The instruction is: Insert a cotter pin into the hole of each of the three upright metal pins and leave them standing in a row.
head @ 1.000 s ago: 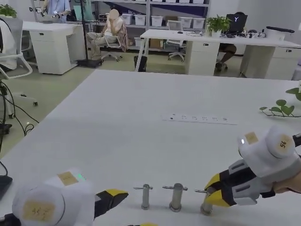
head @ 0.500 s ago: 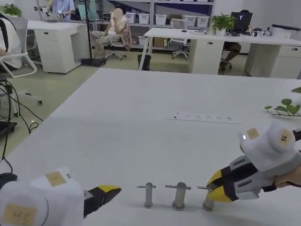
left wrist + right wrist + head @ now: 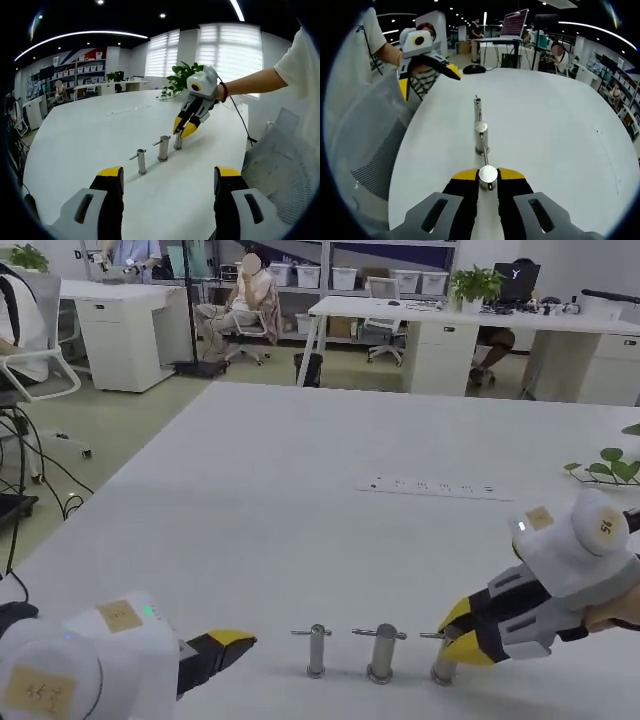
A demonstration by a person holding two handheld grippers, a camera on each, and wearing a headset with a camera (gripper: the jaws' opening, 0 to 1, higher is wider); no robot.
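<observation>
Three upright metal pins stand in a row near the table's front edge: left pin (image 3: 316,652), middle pin (image 3: 381,655), right pin (image 3: 442,668). A thin cotter pin (image 3: 379,634) crosses each one near its top. My right gripper (image 3: 461,640) comes in from the right, its yellow-tipped jaws shut on the right pin (image 3: 488,174). Its cotter pin (image 3: 485,156) sticks out ahead toward the other two pins. My left gripper (image 3: 169,172) stands open with nothing between its fingers, well back from the row. It sits to the left of the left pin (image 3: 141,161).
A flat white power strip (image 3: 432,488) lies in the table's middle. Green plant leaves (image 3: 603,465) reach in at the right edge. Bare white tabletop (image 3: 250,500) spreads beyond the pins. Office desks, chairs and seated people are far behind.
The head camera has shifted a little. My right gripper has stayed on the right pin. My left gripper has drawn back slightly to the left, away from the row.
</observation>
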